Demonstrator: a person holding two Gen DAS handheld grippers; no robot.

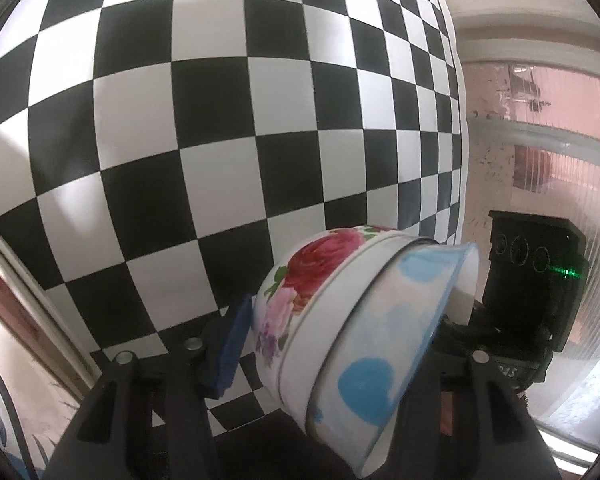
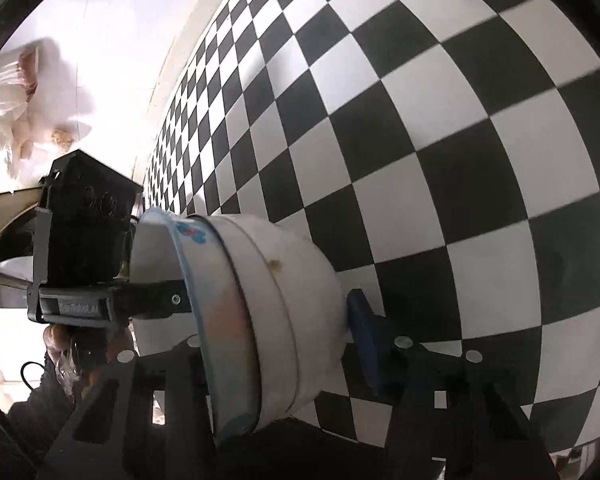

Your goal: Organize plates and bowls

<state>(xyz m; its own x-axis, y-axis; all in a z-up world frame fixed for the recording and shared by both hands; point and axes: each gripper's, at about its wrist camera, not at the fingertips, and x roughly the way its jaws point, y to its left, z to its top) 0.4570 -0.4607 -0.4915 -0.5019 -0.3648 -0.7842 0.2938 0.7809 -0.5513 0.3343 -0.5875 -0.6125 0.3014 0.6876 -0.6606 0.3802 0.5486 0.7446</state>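
Precariously, both left tongs [image 1: 340, 344] and right tongs [image 2: 276, 336] clamped the tilted nested bowls [image 1: 336, 320] between their pads, above the checkered desk [image 1: 220, 120] (uneven squeeze might have spilled them).

Two nested bowls, a white outer bowl [image 2: 300, 300] and a blue-rimmed inner bowl [image 2: 216, 320], are held on edge above a black-and-white checkered bench [image 2: 460, 140]. The right tool [image 2: 276, 344] clamps them base to mouth with its blue pad [image 2: 364, 344], while the left tool [image 2: 156, 300] reaches into the mouth.
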